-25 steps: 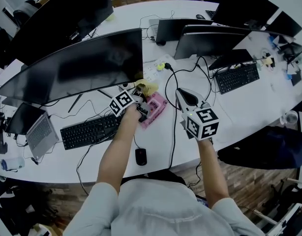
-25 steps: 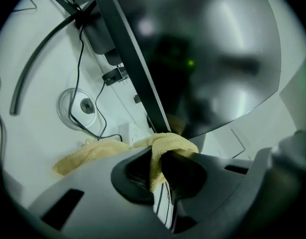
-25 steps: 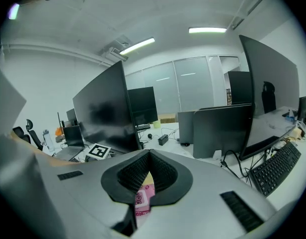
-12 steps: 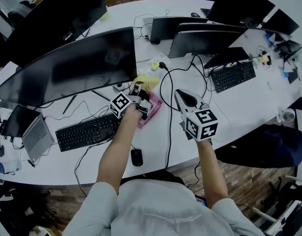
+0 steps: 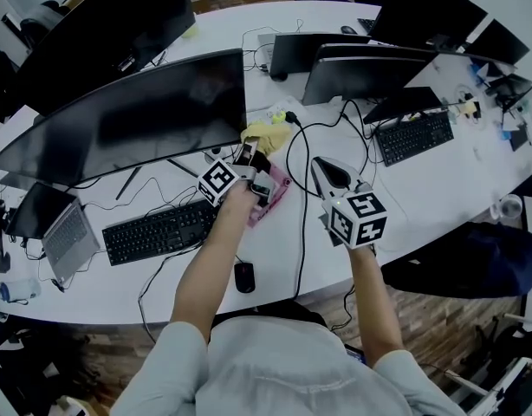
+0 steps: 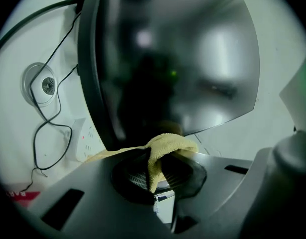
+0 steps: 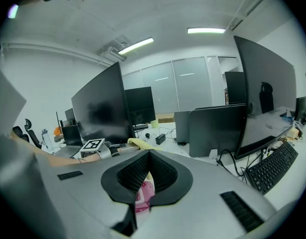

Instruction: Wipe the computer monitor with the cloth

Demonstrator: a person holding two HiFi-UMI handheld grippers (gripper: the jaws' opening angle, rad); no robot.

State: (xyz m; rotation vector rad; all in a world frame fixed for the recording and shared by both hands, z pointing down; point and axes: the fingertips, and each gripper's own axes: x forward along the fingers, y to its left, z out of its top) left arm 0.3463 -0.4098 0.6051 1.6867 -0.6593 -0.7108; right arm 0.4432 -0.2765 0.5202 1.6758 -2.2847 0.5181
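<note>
The yellow terry cloth [image 5: 264, 135] is bunching out of the left gripper [image 5: 252, 158], whose jaws are pinching a fold of it between their pads. It is sitting right at the lower right corner of the wide, curved black monitor [image 5: 136, 120]. In the left gripper view the cloth [image 6: 168, 146] is overlapping the bottom edge of the dark screen [image 6: 178, 59], though I cannot tell whether it is actually pressing on the glass.

From that corner the whole screen is stretching away to the left. Its long axis is running across the white desk [image 5: 439, 189] with the right end a little farther off than the left, and the face is pointing toward the near side. So I judge the wipe is going to have to travel leftward along that axis, and the left arm is the one placed for it.

The right gripper [image 5: 321, 166] is hovering well to the right of the monitor, jaws pressed together on nothing. A pink packet [image 5: 275, 193] is lying just beside the left gripper, with a black keyboard [image 5: 158, 230] nearer and to the left.
</note>
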